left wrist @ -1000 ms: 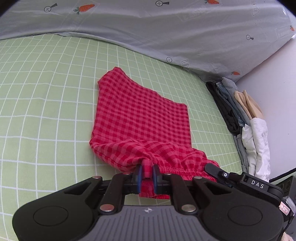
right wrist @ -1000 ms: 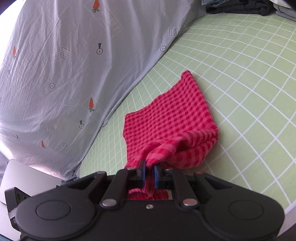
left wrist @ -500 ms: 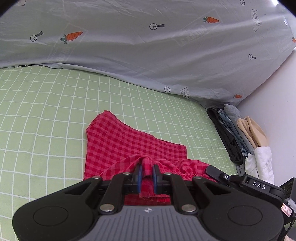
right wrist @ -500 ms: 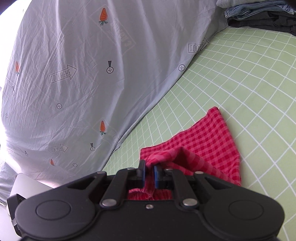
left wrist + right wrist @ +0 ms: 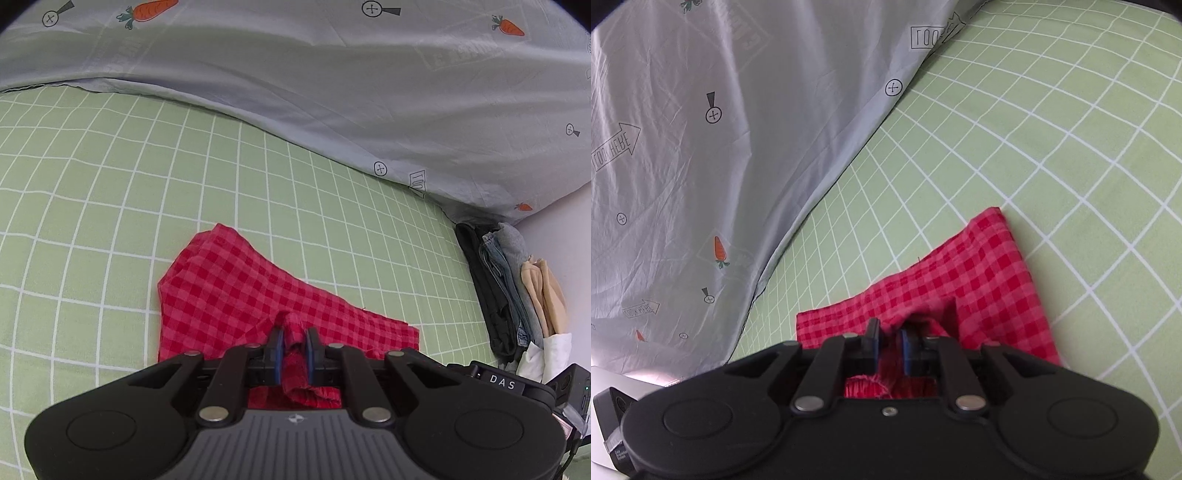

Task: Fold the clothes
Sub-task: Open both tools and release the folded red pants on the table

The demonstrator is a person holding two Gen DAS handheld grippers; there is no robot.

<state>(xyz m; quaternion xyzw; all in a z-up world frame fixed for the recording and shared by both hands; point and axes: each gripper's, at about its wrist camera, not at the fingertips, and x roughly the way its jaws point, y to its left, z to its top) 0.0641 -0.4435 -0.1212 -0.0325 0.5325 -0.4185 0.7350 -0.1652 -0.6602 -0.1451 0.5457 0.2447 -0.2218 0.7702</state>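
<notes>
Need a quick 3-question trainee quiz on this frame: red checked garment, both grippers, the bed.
1. True or false: the left gripper is shut on the red checked garment.
2. What does the garment lie on? A) grey carrot-print quilt B) green grid sheet C) clothes stack
3. Fill in: the right gripper pinches the ____.

Key
1. True.
2. B, the green grid sheet; the clothes stack sits apart by the wall.
3. Garment.

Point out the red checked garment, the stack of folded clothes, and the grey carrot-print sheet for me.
Red checked garment (image 5: 236,291): left wrist view, on its flat upper layer.
Stack of folded clothes (image 5: 506,280): left wrist view, on the denim piece at the bed's right edge.
Grey carrot-print sheet (image 5: 701,166): right wrist view, on its wrinkled middle.
</notes>
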